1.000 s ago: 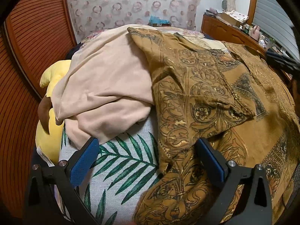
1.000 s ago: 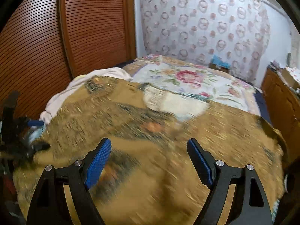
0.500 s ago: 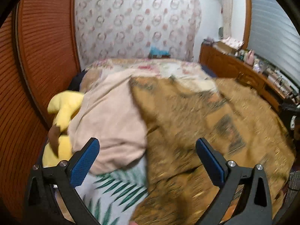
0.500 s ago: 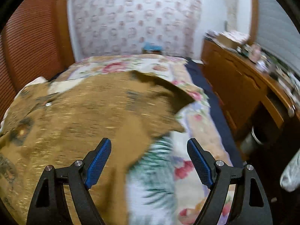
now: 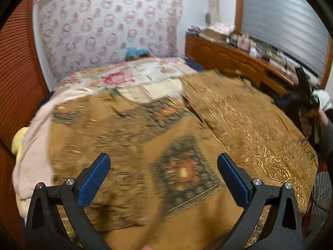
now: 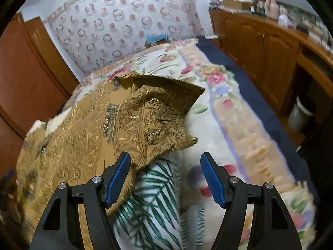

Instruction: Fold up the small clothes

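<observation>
Change since earlier frames: the left gripper's view has swung off the pink cloth and yellow toy to sit over the middle of the brown garment; the right gripper's view has swept from the garment's middle to its right edge.
Left wrist view, gripper: left gripper released, jaws wide, nothing between the blue pads, above the cloth.
Left wrist view, garment: one brown patterned garment spread across the bed, blurred, with a dark diamond motif between the fingers.
Left wrist view, other cloth: one pink cloth beside the garment's left edge; one yellow toy peeking beyond it.
Left wrist view, far right: the right gripper at the garment's far edge, its state hard to read here.
Right wrist view, gripper: right gripper jaws closing, pads not pressing anything; the garment's hem lies by the left pad.
Right wrist view, garment: brown patterned garment, right corner raised and creased.
Right wrist view, below: one palm-leaf print cloth under the hem, on the floral bedspread.
Right wrist view, room: one wooden cabinet right of the bed.
</observation>
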